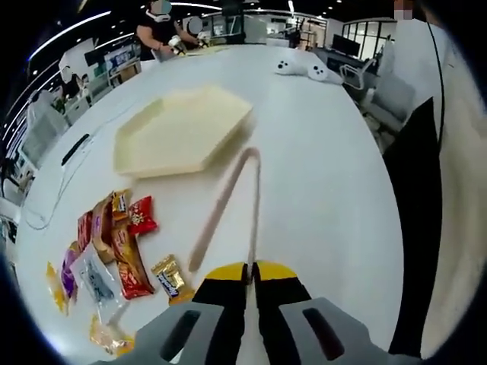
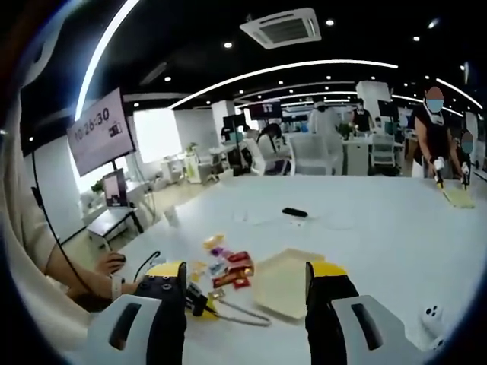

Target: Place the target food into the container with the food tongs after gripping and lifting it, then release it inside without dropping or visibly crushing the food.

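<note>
Two views recorded. Left gripper view, left to right: a cluster of wrapped snacks (image 1: pixel 114 247) lies on the white counter (image 1: pixel 327 190), red, orange, purple, gold and clear packets, mostly touching or overlapping one another. Just right of the cluster, a gold-wrapped bar (image 1: pixel 169 277) sits apart from the rest, near the left claw (image 1: pixel 250 275). Beyond the snacks rests a pale yellow hexagonal tray (image 1: pixel 183 129). The food tongs (image 1: pixel 232 205), beige, extend away from the claw, hinge end pointing toward the tray's near corner; their two arms spread apart toward the claw. The yellow-tipped jaws are pressed together on one arm of the tongs; the other arm lies free on the counter. Two white controllers (image 1: pixel 300 68) sit at the far end of the counter. A person (image 1: pixel 161 30) works at the far edge.

Right gripper view, left to right: a wall screen (image 2: pixel 99 129); a hand (image 2: pixel 106 266) at the counter's edge; the left claw holding the tongs, appearing small and indistinct; the snacks (image 2: pixel 228 266) and the tray (image 2: pixel 285 281) between the right claw's (image 2: pixel 246 281) jaws, which stand wide apart, holding nothing and raised above the counter. A black remote (image 2: pixel 294 212) lies farther off.
</note>
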{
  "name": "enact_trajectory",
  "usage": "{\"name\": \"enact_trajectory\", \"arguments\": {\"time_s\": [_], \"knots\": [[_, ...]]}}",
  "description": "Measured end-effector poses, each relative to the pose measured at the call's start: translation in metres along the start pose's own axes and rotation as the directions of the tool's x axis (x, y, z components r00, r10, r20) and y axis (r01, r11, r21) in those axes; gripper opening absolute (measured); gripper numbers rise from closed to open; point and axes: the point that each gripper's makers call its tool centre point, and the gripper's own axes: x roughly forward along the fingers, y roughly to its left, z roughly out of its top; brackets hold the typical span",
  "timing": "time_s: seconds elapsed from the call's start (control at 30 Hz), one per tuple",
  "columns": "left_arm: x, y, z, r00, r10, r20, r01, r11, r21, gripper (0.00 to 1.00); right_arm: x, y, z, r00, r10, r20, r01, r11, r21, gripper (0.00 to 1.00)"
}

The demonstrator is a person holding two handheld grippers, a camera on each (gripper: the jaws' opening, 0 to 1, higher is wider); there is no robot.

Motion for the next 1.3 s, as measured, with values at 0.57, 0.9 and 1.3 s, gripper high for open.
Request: {"name": "enact_trajectory", "arguments": {"time_s": [0.57, 0.9, 1.3], "knots": [[-0.016, -0.009, 0.022, 0.997, -0.029, 0.073, 0.035, 0.996, -0.084, 0.0, 0.005, -0.001, -0.004, 1.0, -0.004, 0.006, 0.004, 0.999, 0.037, 0.62], [-0.034, -0.006, 0.04, 0.992, -0.008, 0.128, 0.022, 0.994, -0.11, 0.0, -0.001, -0.01, -0.004, 0.999, -0.031, 0.028, 0.029, 0.997, 0.073, 0.61], [-0.054, -0.005, 0.049, 0.982, 0.007, 0.189, 0.028, 0.983, -0.18, 0.0, -0.005, -0.014, 0.0, 0.998, -0.035, 0.052, 0.031, 0.997, 0.077, 0.62]]}}
